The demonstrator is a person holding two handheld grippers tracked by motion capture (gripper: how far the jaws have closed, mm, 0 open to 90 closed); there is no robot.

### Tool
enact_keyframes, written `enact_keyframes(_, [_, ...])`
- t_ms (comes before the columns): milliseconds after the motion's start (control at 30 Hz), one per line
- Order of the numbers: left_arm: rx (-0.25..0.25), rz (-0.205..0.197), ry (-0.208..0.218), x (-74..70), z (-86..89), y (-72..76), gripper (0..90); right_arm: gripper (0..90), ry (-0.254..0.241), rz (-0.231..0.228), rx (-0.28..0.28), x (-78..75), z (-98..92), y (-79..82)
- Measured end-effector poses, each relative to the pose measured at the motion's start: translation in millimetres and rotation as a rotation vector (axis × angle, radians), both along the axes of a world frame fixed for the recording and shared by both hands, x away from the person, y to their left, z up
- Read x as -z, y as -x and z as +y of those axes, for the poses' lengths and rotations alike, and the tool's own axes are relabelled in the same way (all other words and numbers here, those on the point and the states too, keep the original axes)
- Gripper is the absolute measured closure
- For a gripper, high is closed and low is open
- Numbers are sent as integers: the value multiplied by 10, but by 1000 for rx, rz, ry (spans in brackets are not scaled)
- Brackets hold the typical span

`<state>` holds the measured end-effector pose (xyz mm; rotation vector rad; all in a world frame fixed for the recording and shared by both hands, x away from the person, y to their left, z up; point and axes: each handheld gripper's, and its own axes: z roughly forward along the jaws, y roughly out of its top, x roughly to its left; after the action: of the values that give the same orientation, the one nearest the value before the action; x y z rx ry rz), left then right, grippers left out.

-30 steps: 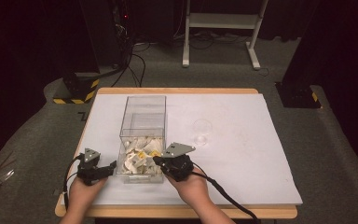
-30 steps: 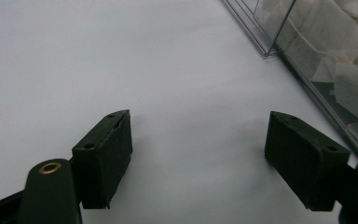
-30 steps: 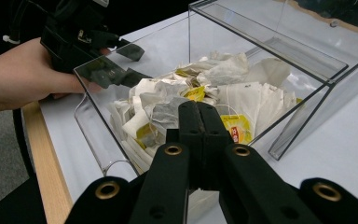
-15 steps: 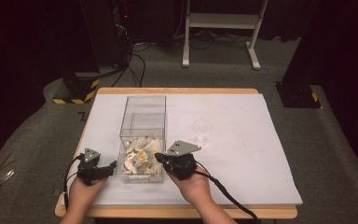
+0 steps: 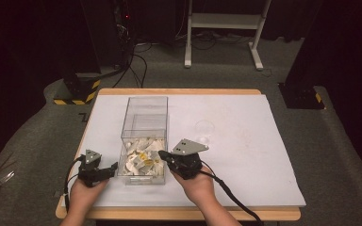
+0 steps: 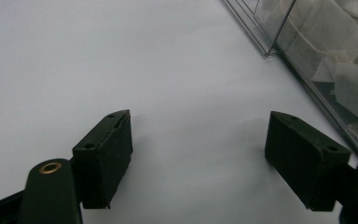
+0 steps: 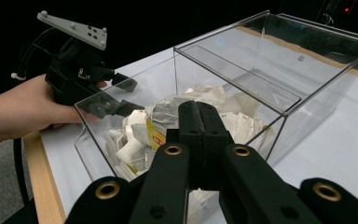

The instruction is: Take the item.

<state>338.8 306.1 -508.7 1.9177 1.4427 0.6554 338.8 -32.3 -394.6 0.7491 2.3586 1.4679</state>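
The right gripper (image 5: 162, 155) has its jaws pressed together, with nothing visible between them, and hangs over the near end of the clear box (image 5: 143, 106), above the tea bags (image 5: 139, 160). The left gripper (image 5: 114, 166), at nine o'clock from the box, has its jaws spread wide over the bare white table cover (image 5: 245, 141) (just beside the box wall). The tea bags lie in the box's near compartment.

White sheet-covered wooden table (image 5: 245, 155); small clear round dish (image 5: 203, 127) on it, mid-table. Beyond: white metal frame legs (image 5: 221, 28), black cables (image 5: 134, 66) on grey carpet, yellow-black striped base (image 5: 75, 92) (far left).
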Motion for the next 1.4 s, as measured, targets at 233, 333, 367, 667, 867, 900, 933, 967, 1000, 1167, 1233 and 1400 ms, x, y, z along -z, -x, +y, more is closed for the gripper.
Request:
enact_keyframes(233, [0, 0, -1, 0, 0, 0, 234, 900, -10, -15, -4, -40, -37, 7])
enact_keyframes(333, [1, 0, -2, 0, -1, 1, 234, 900, -17, -25, 0, -63, -57, 5])
enact_keyframes(367, [0, -1, -2, 1, -2, 1, 235, 900, -20, -26, 1, -71, -65, 3])
enact_keyframes(667, [0, 0, -1, 0, -1, 0, 234, 900, -36, -41, 17, -132, -125, -28])
enact_keyframes(867, [0, -1, -2, 1, -2, 0, 235, 900, -51, -52, 37, -173, -171, -58])
enact_keyframes(900, [0, -1, -2, 1, -2, 0, 234, 900, -52, -53, 40, -179, -179, -63])
enact_keyframes(933, [0, -1, -2, 1, -2, 0, 234, 900, -55, -56, 44, -185, -186, -69])
enact_keyframes(967, [0, 0, -2, 0, -1, 0, 234, 900, -56, -59, 47, -191, -192, -74])
enact_keyframes(1000, [0, 0, -1, 1, -1, 0, 234, 900, -58, -62, 51, -197, -198, -78])
enact_keyframes(1167, [0, 0, -1, 0, -1, 0, 234, 900, -62, -70, 68, -220, -240, -102])
enact_keyframes(1233, [0, 0, -1, 0, -1, 0, 235, 900, -62, -75, 75, -224, -257, -110])
enact_keyframes(1400, [0, 0, -1, 0, 0, 0, 234, 900, -58, -85, 88, -235, -303, -116])
